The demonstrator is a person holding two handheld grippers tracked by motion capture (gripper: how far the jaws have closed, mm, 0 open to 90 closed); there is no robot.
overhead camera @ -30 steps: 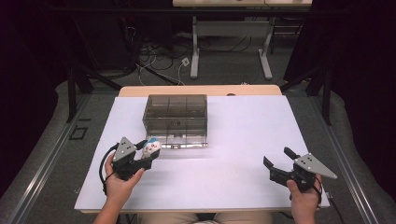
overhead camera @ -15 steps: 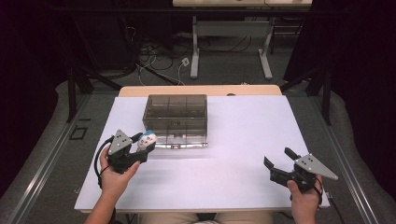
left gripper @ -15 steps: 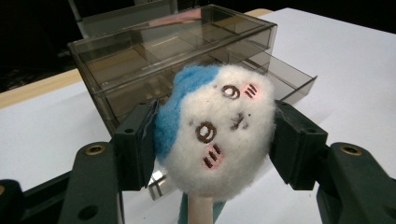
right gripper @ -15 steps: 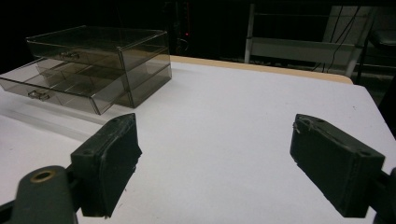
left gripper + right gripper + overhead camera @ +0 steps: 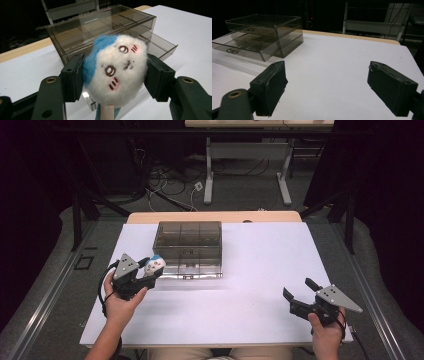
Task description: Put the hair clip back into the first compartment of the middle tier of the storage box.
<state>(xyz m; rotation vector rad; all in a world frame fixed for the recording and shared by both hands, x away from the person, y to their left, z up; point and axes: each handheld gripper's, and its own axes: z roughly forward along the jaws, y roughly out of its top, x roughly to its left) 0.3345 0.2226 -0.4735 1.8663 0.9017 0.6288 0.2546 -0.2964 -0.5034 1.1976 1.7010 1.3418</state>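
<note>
1. our left gripper (image 5: 148,271) is clamped on a small plush head (image 5: 115,68), white with a blue patch and a stitched face; in the left gripper view both jaws press into its sides.
2. the plush sits off the table (image 5: 260,265), held at the front-left corner of the smoky clear drawer box (image 5: 189,247), just beside it in the high view.
3. the relation that matters: the box's lower drawer (image 5: 160,45) stands pulled out toward us, and it lies ahead and to the right of the held plush. the open drawer is near, not under, the toy.
4. the drawer's long side runs across the table, left to right, so we judge the toy must travel sideways along that front edge before it can drop in.
5. our right gripper (image 5: 299,296) rests low at the table's right front with its jaws spread and nothing between them, well apart from the box.
6. the left hand is plainly the nearer one to the drawer, so we expect it to carry the move alone.
</note>
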